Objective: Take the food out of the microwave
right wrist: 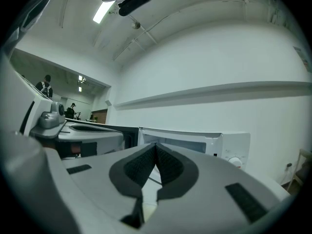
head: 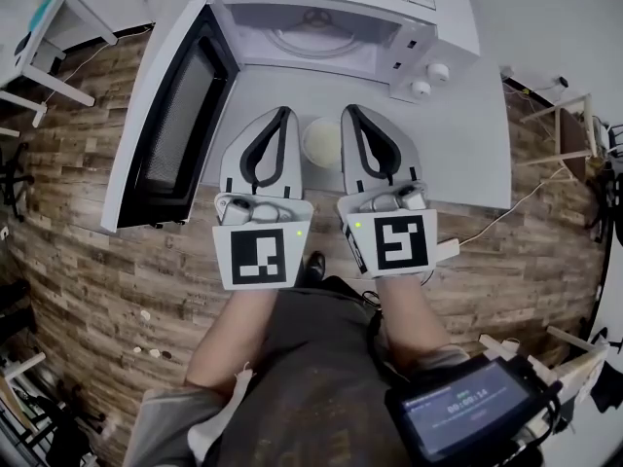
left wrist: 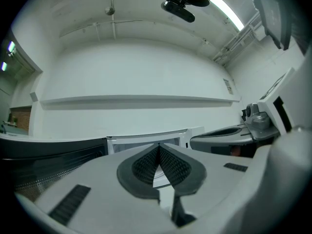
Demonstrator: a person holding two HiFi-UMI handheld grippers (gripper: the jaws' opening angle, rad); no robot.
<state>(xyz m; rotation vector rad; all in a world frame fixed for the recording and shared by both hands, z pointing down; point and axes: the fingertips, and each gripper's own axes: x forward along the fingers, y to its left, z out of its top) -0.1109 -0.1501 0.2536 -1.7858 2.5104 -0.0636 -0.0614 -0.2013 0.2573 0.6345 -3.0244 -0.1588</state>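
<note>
The ribbed pads (left wrist: pixel 145 165) of the left gripper (left wrist: pixel 158 150) are pressed together at the tips with nothing between them. Only a pale sliver shows through the narrow gap lower down. The right gripper (right wrist: pixel 156 147) is the same: its pads (right wrist: pixel 140 165) meet at the tips and pinch nothing. The likely reason shows in the head view. The two closed grippers lie side by side, both pointing to 12 o'clock, and the round pale dish (head: pixel 321 142), which I take to be the food, sits in the channel between them. The left gripper is at its 9 o'clock and the right at its 3 o'clock. Closed jaws make firm flat flanks, so this looks like a two-sided hold on something too wide for one gripper. Whether the flanks actually press the dish or only stand just beside it cannot be told. The dish is outside the oven, over the grey table (head: pixel 467 154). At its 12 o'clock the microwave (head: pixel 428 27) stands open, with only the glass turntable (head: pixel 316 29) showing inside. Its door (head: pixel 175 125) is swung wide toward 9 o'clock, leaving the path clear. The food itself appears to be out already.
</note>
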